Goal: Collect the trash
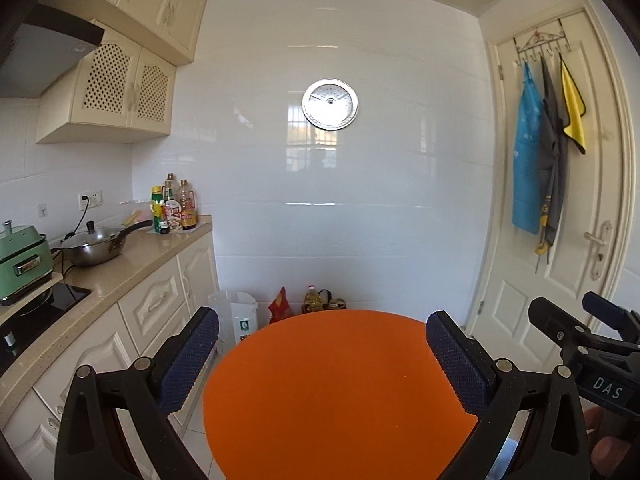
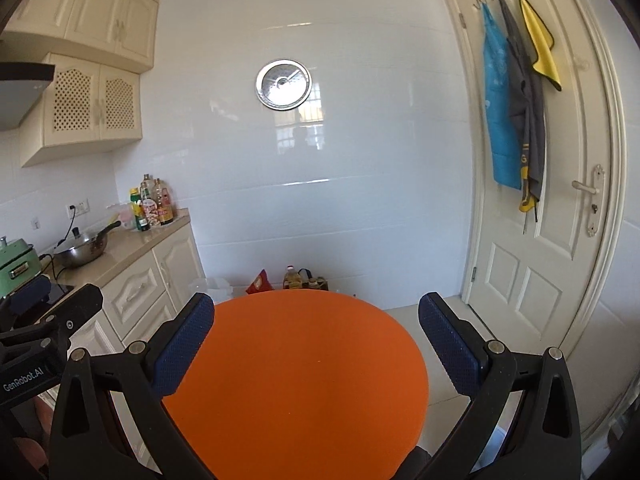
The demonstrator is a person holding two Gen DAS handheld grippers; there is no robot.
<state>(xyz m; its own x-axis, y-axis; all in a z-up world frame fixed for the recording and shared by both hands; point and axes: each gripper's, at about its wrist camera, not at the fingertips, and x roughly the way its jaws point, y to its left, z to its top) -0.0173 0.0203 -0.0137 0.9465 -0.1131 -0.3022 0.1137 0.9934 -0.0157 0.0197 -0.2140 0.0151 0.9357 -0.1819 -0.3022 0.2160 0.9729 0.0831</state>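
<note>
The left gripper stands spread wide with nothing between its blue pads, and the right gripper, just to its right, is spread the same way and equally empty. Both point nearly level across the kitchen, so neither is working on anything; this looks like the searching stage, with the person casting about for something to pick up.

Directly under and ahead of both grippers sits a round orange table, and its top shows bare. No trash appears on it, nor can I spot a bin or a rubbish bag.

Beyond the table's far edge, on the floor against the white wall, stand a red packet, an oil bottle and a white container; whether any of these counts as trash I cannot tell. Off to the left of the grippers, a wok and sauce bottles stand on the kitchen worktop.

The next move, I'd judge, calls for tipping the grippers downward or turning to find the rubbish before closing on anything.
</note>
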